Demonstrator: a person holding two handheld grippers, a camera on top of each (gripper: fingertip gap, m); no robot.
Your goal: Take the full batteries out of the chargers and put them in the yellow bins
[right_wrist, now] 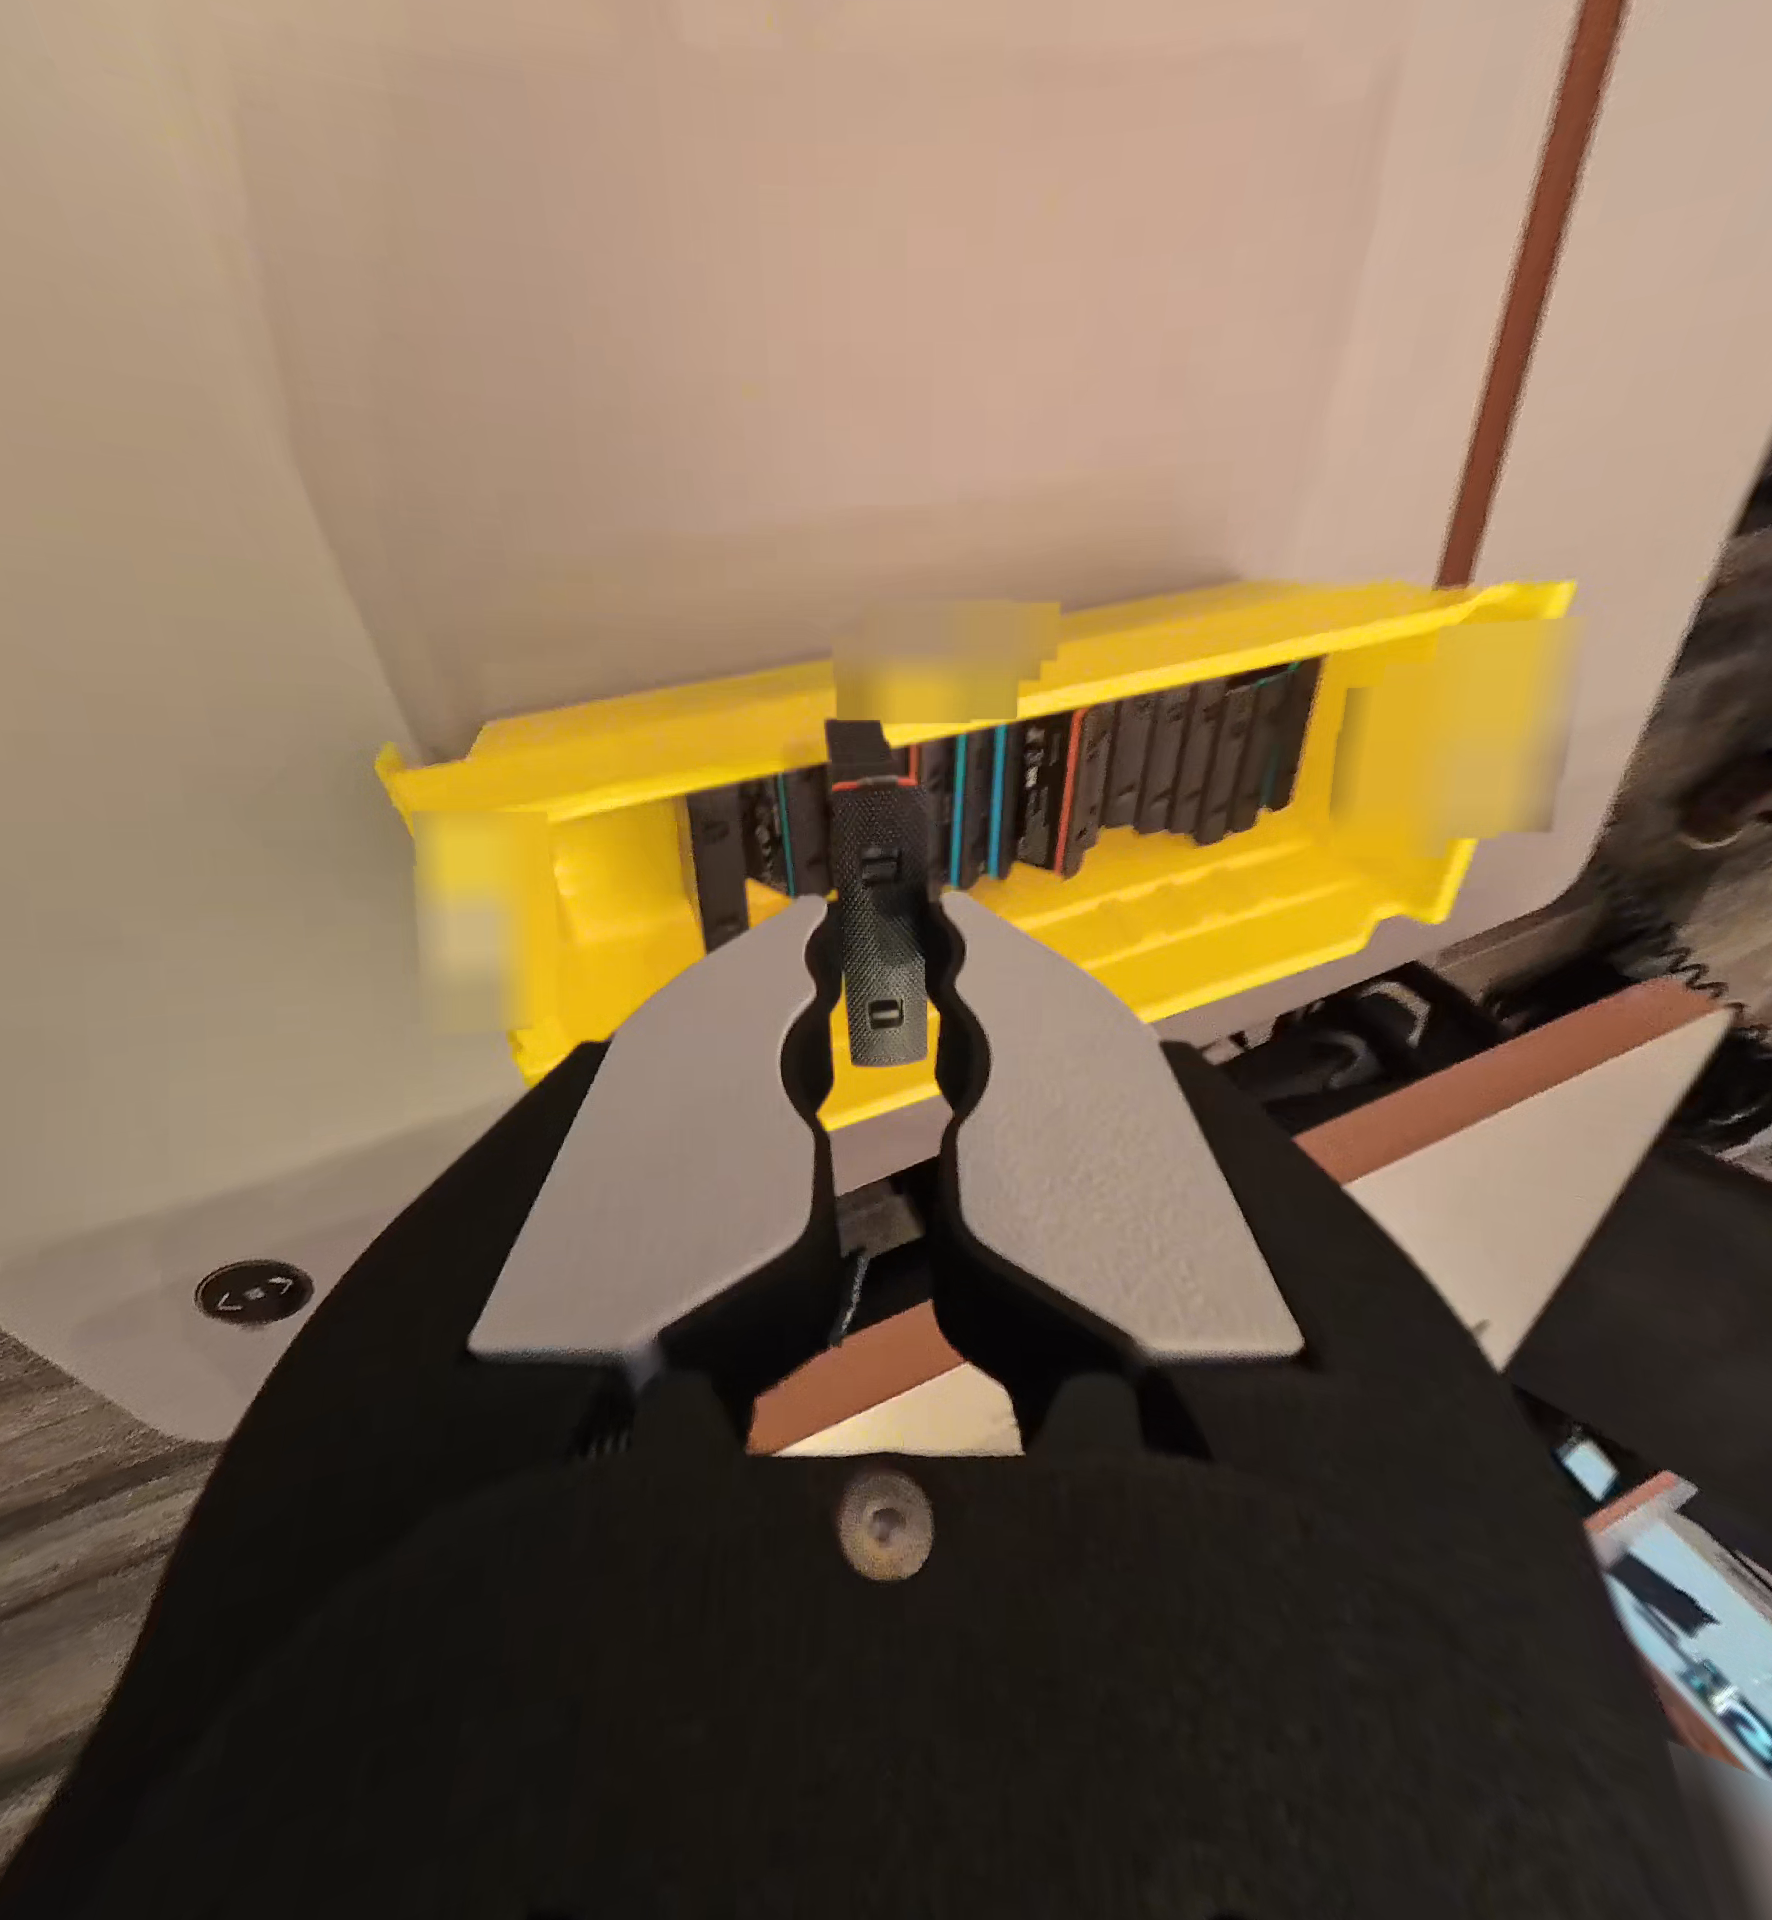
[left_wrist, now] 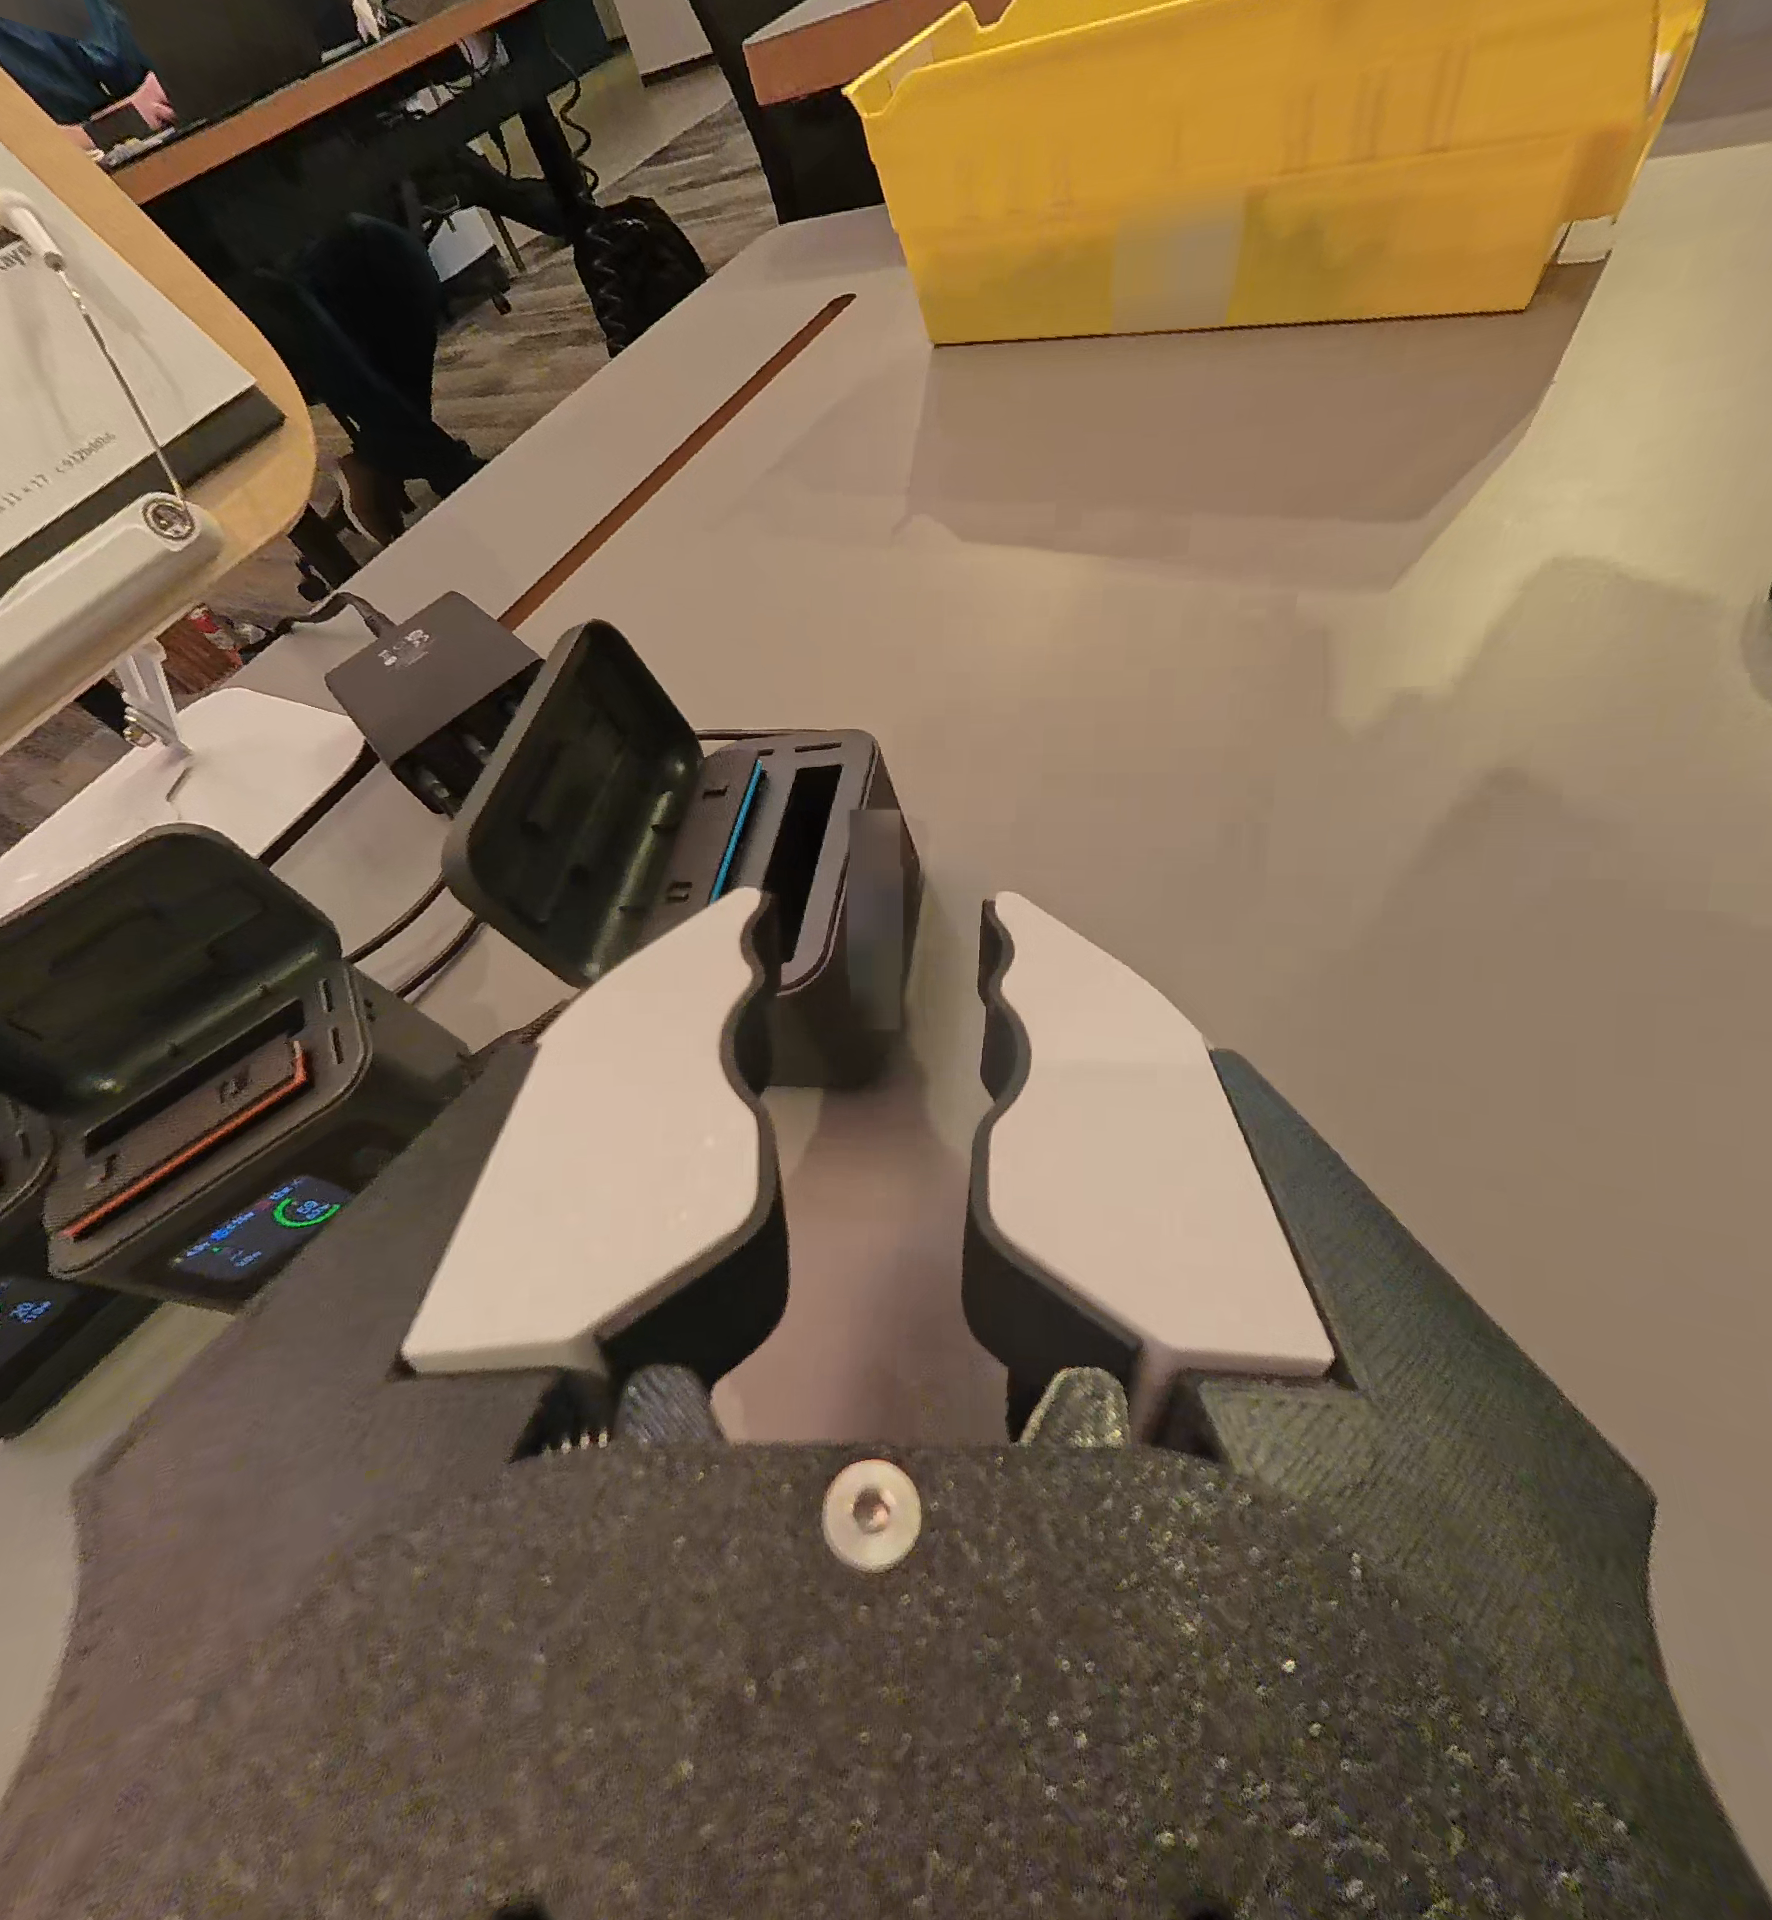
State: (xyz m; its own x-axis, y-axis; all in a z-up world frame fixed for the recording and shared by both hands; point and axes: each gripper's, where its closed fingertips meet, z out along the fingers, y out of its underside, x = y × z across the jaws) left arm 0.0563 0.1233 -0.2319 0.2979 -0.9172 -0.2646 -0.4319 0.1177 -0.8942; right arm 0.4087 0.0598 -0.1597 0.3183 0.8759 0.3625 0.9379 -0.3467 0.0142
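Note:
My left gripper [left_wrist: 871,920] is open, with its fingers on either side of the near end of a black charger [left_wrist: 840,935] whose lid stands open. A blue-edged battery [left_wrist: 745,831] sits in a slot of that charger, and the slot beside it looks empty. My right gripper [right_wrist: 884,920] is shut on a black battery [right_wrist: 882,966] with an orange band. It holds the battery upright over the yellow bin [right_wrist: 1121,914], where several batteries [right_wrist: 1173,769] stand in a row. The bin also shows in the left wrist view [left_wrist: 1225,208], at the far right of the table.
Two more open chargers [left_wrist: 196,1091] with orange trim and lit displays [left_wrist: 269,1226] stand at the left. A black power hub [left_wrist: 425,665] with cables lies behind them. A sign on a stand [left_wrist: 82,436] rises at the far left. A round control button [right_wrist: 253,1294] sits near the table's edge. The left gripper's tips are roughly 35 cm from the right gripper's.

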